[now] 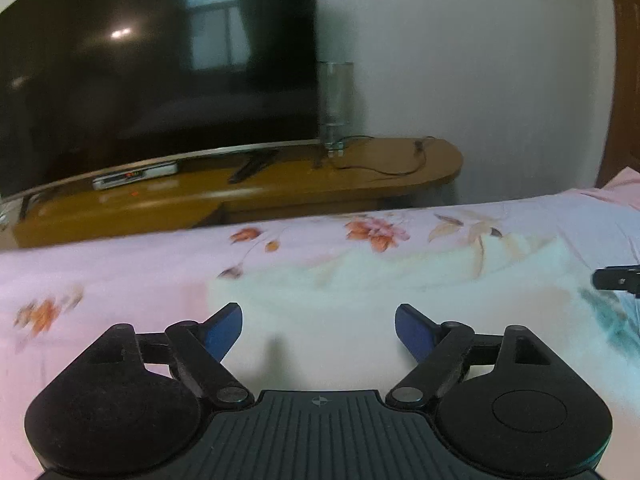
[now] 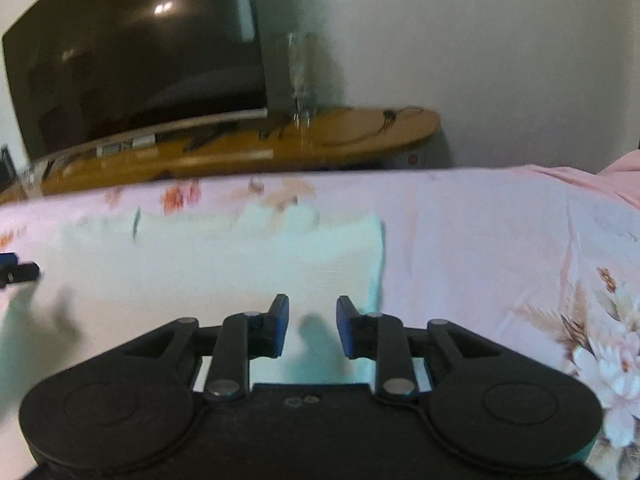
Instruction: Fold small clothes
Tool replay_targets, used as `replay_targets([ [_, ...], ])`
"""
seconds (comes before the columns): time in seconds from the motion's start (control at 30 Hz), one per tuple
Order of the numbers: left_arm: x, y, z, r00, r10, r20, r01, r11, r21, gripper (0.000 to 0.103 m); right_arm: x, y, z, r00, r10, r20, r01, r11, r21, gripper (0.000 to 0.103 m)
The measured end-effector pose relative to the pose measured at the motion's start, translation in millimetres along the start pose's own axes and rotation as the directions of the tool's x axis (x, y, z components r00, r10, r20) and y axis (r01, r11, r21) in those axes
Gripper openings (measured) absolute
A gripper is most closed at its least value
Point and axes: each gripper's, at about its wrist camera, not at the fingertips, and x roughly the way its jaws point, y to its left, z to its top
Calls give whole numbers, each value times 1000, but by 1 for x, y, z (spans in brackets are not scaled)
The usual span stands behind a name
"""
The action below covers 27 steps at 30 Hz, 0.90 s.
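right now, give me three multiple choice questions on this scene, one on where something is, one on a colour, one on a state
1. Where does the clear glass stand?
A. on the wooden stand beside the tv
B. on the bed
C. on the floor

2. What colour is the cloth lying on the flowered sheet?
A. dark red
B. pale white-green
C. black

3. How do the fingers of the left gripper stand?
A. closed on the cloth
B. closed on the glass
C. wide apart with nothing between them

Answers:
1 A, the glass sits on the wooden stand at the right edge of the tv.
2 B, the cloth looks pale white-green against the pink sheet.
3 C, the blue fingers are spread above the cloth, gripping nothing.
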Motion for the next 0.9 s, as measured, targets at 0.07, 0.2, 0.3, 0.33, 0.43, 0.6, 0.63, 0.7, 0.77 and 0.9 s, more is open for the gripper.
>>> replay_targets([
  [0.07,19,-5,4,999,-23,-24,24,1000,11,82,11,9,4,1000,1,7,-1,1000,0,24],
  [0.2,58,-10,-12,987,-22,-158,27,999,30,83,41,21,-3,999,-16,-42,14,999,-35,20],
  [0.3,50,2,-16,991,-31,-129,29,999,-15,84,46,16,-10,998,-46,-36,44,998,-47,20],
  [0.33,46,5,-13,994,-7,-107,5,1000,-17,84,45,16,-9,998,-57,-37,54,997,-57,20],
  [0.43,47,11,-1,999,-3,-51,0,999,-42,84,39,19,-2,999,-49,-2,49,997,-60,25],
  [0.6,76,17,0,996,15,-91,-19,999,-48,84,54,40,4,1000,20,22,-18,998,-55,24],
  [0.63,84,17,-5,993,19,-117,-24,999,-42,84,59,46,4,999,27,21,-25,997,-73,24],
  [0.7,85,21,-11,995,10,-103,-15,999,-48,89,68,51,-1,1000,17,-4,-18,994,-108,26],
  [0.77,85,19,-9,993,15,-115,-20,999,-40,89,71,48,-3,1000,8,6,-7,994,-113,26],
  [0.9,82,20,-10,994,15,-110,-20,999,-38,89,70,46,-2,1000,-6,3,6,993,-116,26],
])
